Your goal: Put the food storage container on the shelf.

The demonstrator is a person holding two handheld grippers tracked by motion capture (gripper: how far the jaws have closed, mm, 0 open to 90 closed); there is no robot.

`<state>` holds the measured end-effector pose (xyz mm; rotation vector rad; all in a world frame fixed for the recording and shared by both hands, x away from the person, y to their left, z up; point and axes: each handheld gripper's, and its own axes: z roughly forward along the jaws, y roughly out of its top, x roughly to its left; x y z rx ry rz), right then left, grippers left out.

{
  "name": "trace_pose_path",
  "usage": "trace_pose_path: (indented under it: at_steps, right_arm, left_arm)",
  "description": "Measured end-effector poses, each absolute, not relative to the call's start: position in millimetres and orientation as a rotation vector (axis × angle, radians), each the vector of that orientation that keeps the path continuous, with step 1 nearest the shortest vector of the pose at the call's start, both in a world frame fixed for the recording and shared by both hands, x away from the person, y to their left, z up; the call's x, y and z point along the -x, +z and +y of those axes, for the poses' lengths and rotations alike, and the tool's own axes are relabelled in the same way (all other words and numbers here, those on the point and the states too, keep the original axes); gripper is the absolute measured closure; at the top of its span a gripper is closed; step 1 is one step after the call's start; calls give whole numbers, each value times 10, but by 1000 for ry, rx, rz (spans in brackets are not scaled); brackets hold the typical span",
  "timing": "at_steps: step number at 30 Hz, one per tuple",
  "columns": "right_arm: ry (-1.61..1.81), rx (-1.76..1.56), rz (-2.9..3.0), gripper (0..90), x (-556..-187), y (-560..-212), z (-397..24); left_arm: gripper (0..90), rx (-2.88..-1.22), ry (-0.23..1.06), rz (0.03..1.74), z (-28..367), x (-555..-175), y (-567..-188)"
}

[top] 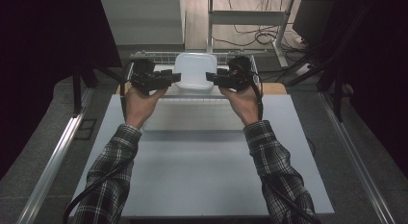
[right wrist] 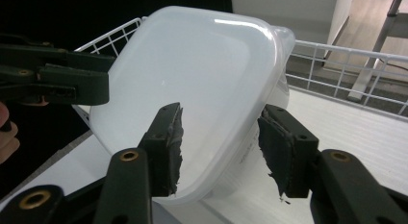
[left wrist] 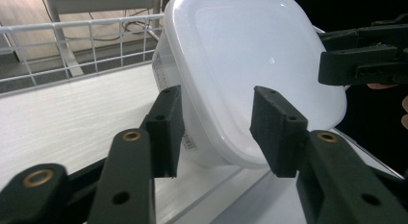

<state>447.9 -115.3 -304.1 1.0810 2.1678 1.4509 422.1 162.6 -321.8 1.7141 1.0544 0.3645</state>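
Table (top: 207, 161): large grey top, bare in front of you; a paler mat (top: 192, 116) lies across its middle. At the far edge sits a white wire rack (top: 159, 55) on a wood-grain board (left wrist: 72, 113).

Tub (top: 195, 72): white plastic, lid on, at the rack's front edge. In both gripper views it is tilted, lid face turned toward you, one lower edge resting on the board. My reading: you keep it tipped so each tool can reach a side rim square-on.

Left gripper (top: 169, 78): you bring it to the tub's left side. In the left gripper view its jaws stand spread, straddling the rim, one over the lid face, one by the labelled wall. No clamp visible.

Right gripper (top: 214, 77): mirrored on the tub's right side. Jaws likewise spread around the rim, pads not pressed on. The rubber pads (right wrist: 175, 147) look torn, so grip could slip.

Judgement: symmetric two-sided approach suits lifting the tub level or working the lid off; which, I cannot tell.
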Motion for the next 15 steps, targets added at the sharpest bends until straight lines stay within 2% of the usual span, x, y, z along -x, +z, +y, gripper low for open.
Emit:
trace_pose_path:
  at_steps: [11,15]
  right_arm:
    - [1342,-1101,2080,481,-4627,-3025,-1059]
    - [1343,-1125,2078,467,-4666,-3019,-1056]
  left_arm:
    - [471,-1736,416,1103,1579,-4393,-3152]
    - [389,-1740,468,1116,1570,-4412,-3120]
